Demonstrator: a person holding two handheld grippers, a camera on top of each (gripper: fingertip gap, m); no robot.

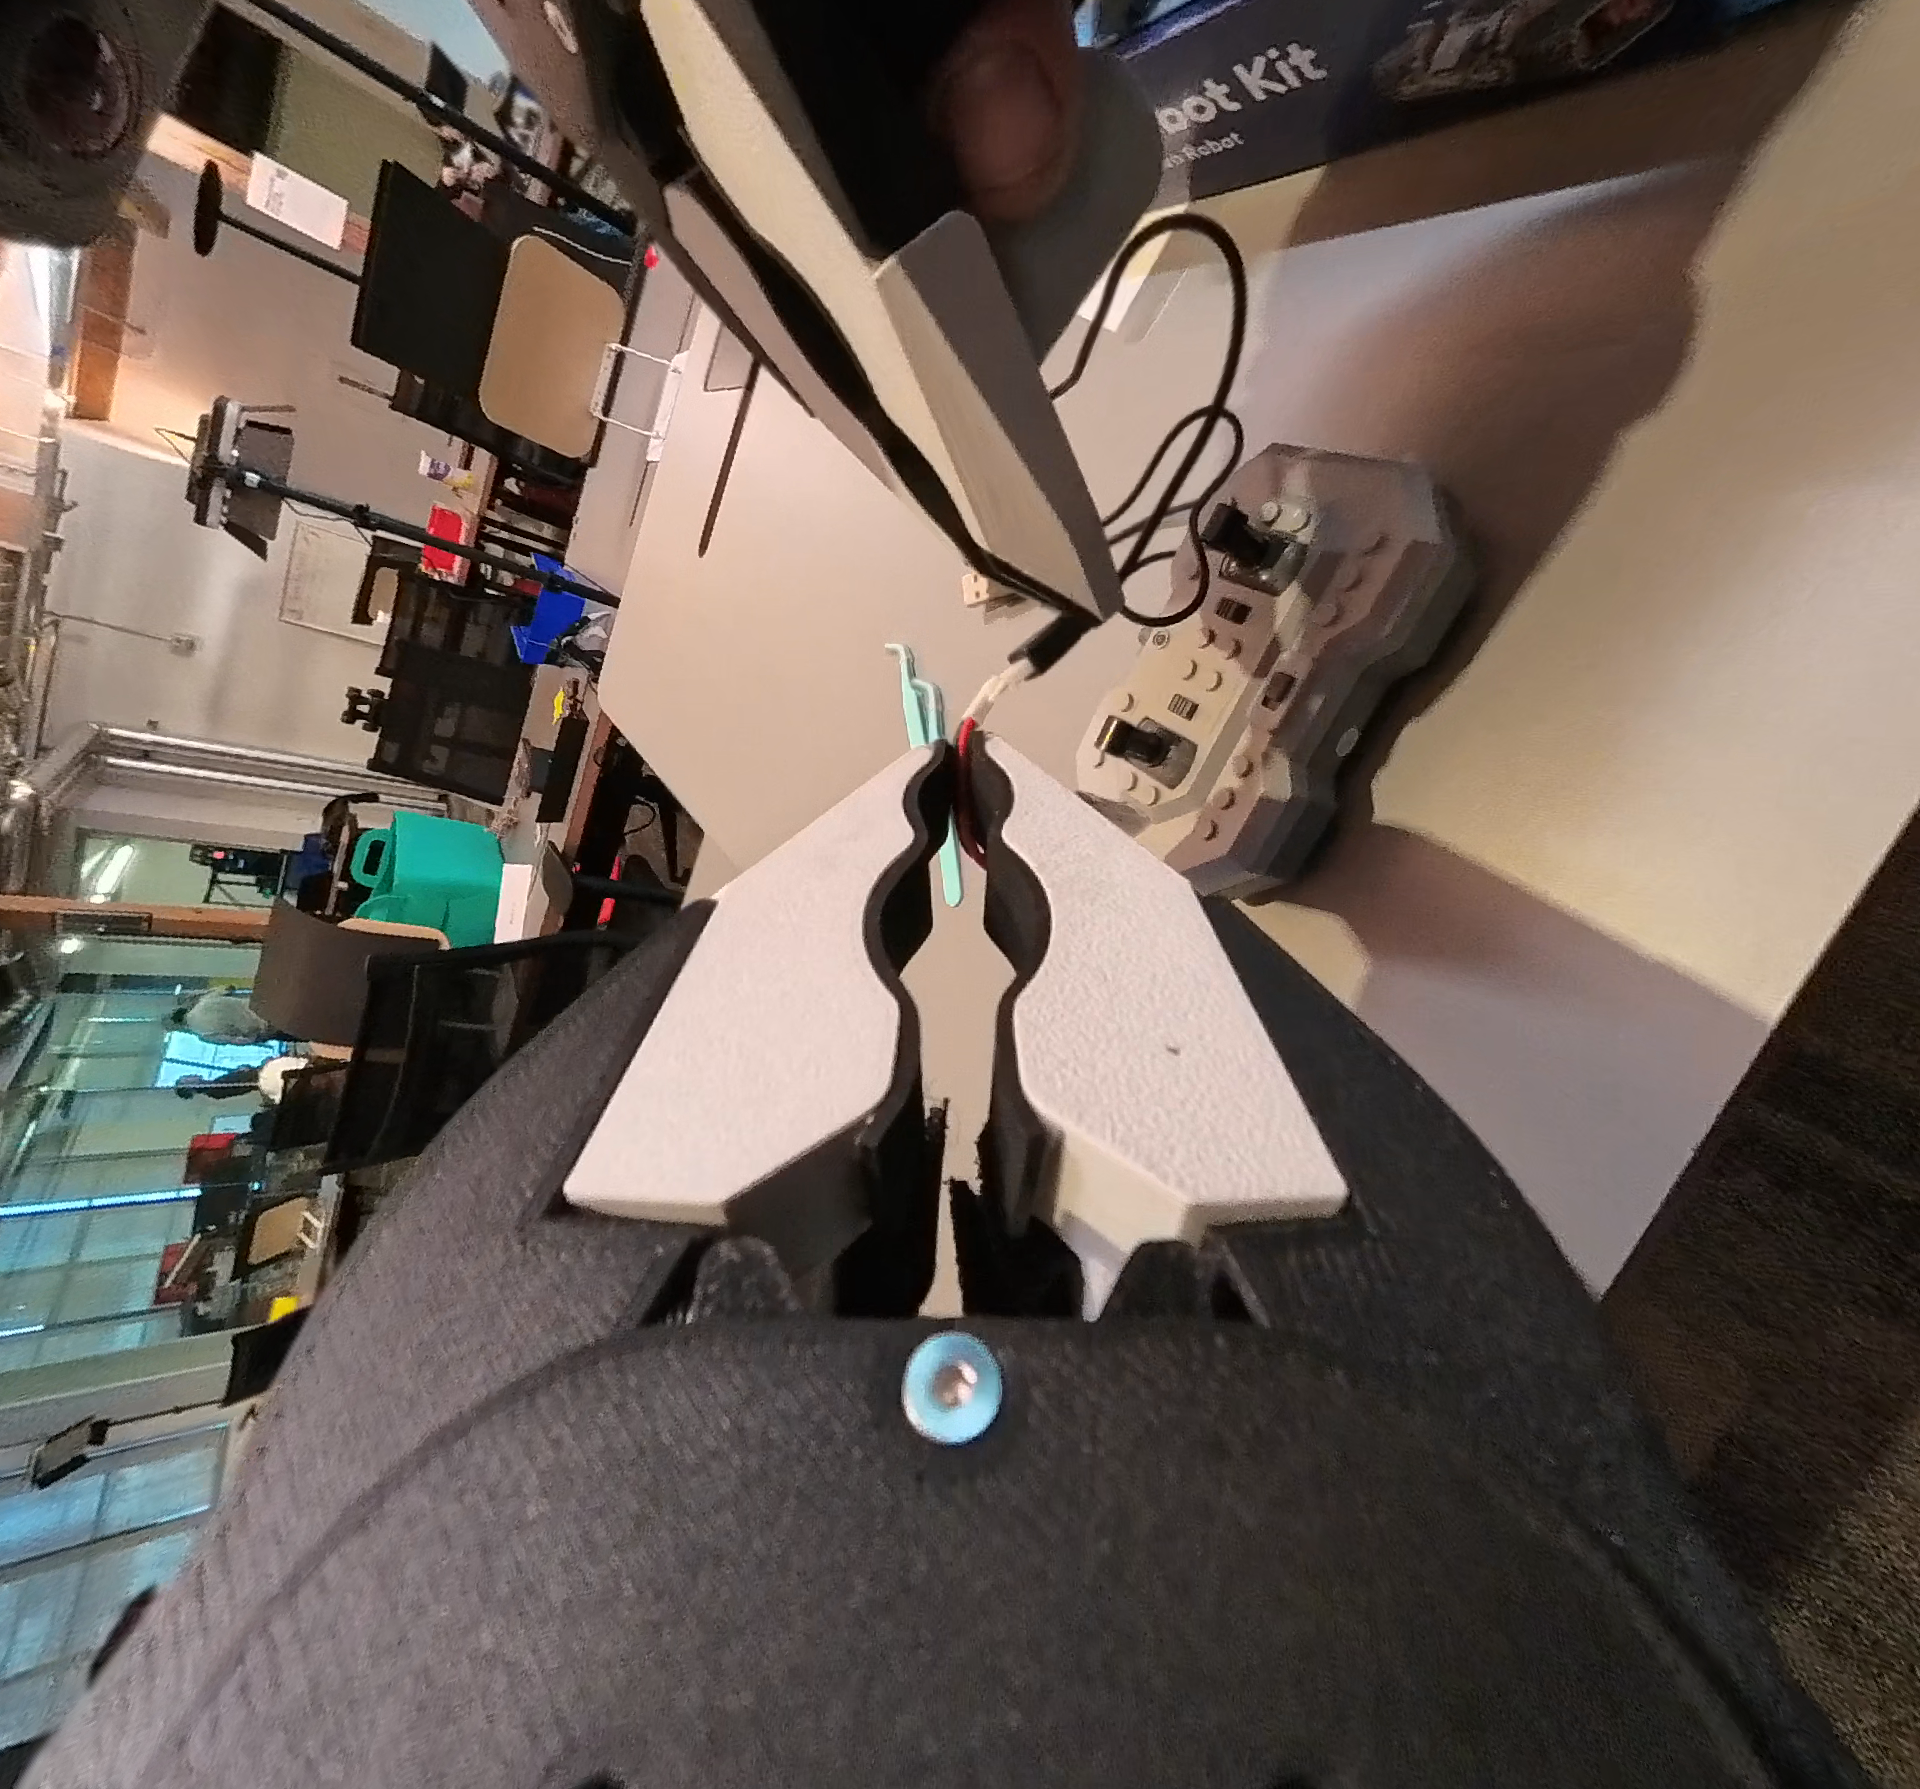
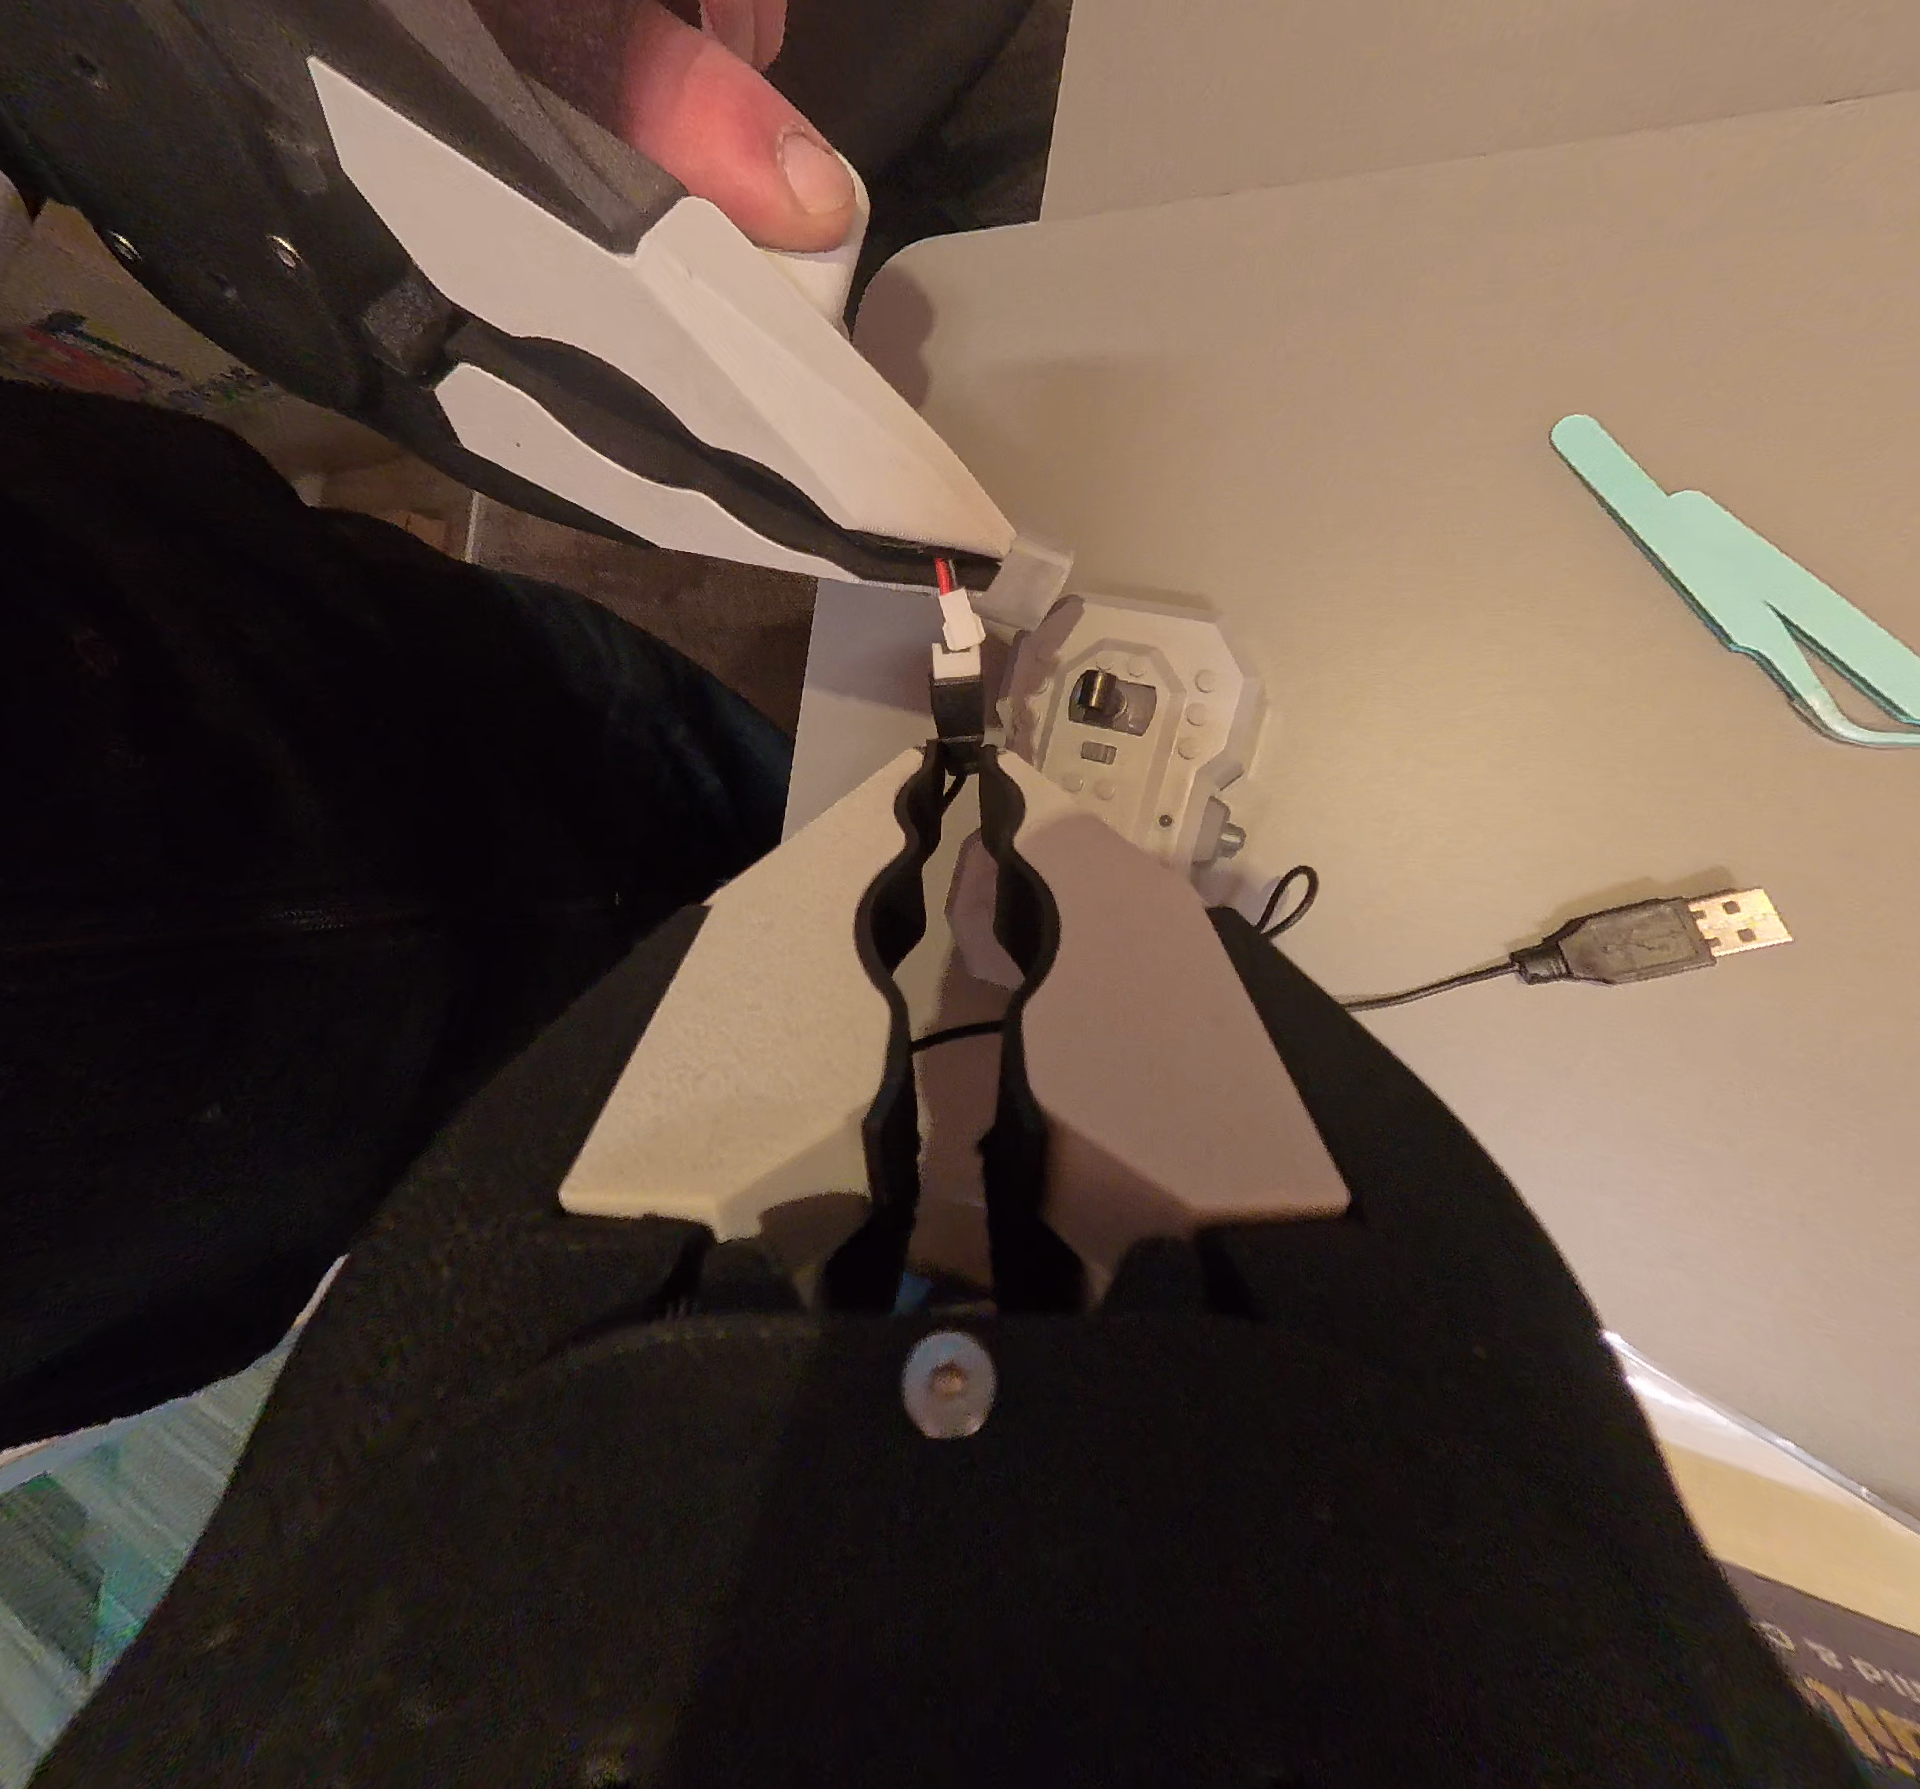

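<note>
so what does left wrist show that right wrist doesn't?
Only left wrist: the workshop background with shelves, and the dark blue printed box at the table's far end.
Only right wrist: the USB plug lying on the table, and the white connector mated to a black one between the two tools.
Both: the grey brick controller, teal tweezers, black cable, left tool, right tool.

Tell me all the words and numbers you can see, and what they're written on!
I don't copy writing out, but here is where it stands:
Blue and dark box: big white lettering, clear enough to read.
Dark box corner: yellow print, cut off by the picture's edge.
White label far behind: too small to read.
Whiteboard far behind: too small to read.
</note>
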